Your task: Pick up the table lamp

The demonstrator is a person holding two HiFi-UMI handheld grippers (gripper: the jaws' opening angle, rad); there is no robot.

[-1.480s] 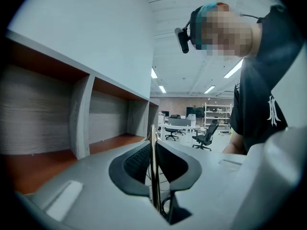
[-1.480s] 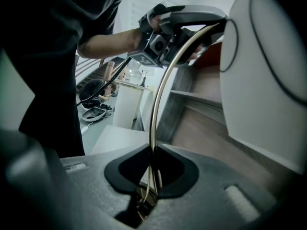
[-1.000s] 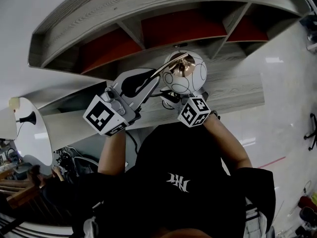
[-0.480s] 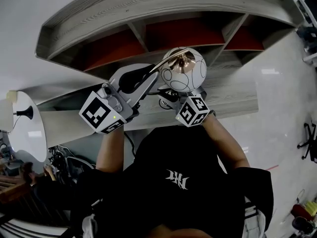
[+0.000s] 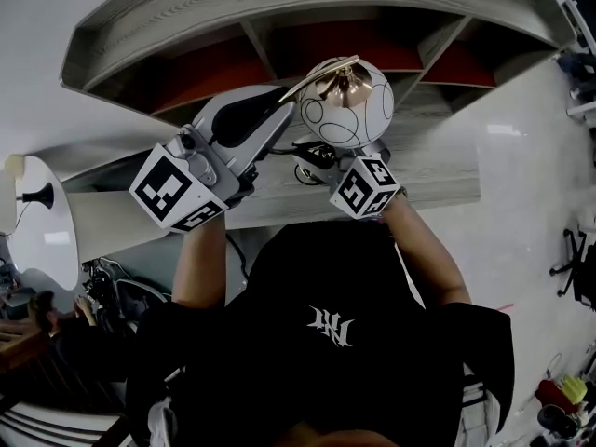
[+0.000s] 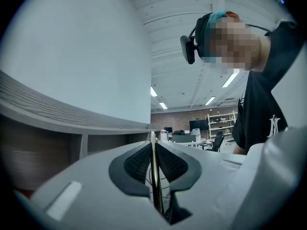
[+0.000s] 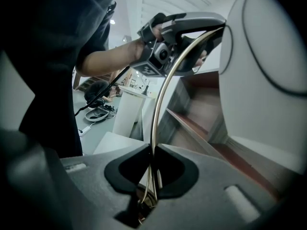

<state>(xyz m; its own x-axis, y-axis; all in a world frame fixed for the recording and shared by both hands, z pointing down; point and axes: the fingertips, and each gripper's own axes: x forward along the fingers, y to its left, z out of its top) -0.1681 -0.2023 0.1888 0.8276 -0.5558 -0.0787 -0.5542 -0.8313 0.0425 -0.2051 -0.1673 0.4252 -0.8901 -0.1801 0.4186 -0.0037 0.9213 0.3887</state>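
Nearest the head camera: person's black shirt with white emblem (image 5: 321,329), both forearms reaching toward the grey wood-grain shelf unit with red back panels (image 5: 279,7).

Left gripper (image 6: 153,145): held in front of the shelf unit, toward its left half in the head view. Its black ribbed pads were closed onto the thin brass-coloured curved rod (image 6: 155,176) of the table lamp. The rod ran straight up the narrow slit between the pads, with no free gap on either side.

Right gripper (image 7: 152,152): held in front of the shelf unit's middle, lower than the left gripper. Its black pads pinched the same rod further down. From there, in the right gripper view, the rod arched up and over to the left gripper. A few thin strands ran down into the gap behind the pads beside the rod; I could not tell what they were.

Table lamp: its white globe shade with thin black circle lines (image 5: 345,105) sat between the two grippers, in front of the shelf unit's central compartment. The rod's top end showed above the globe.

Farthest: the shelf unit's red back panels, then pale glossy floor (image 5: 531,156) to its right.
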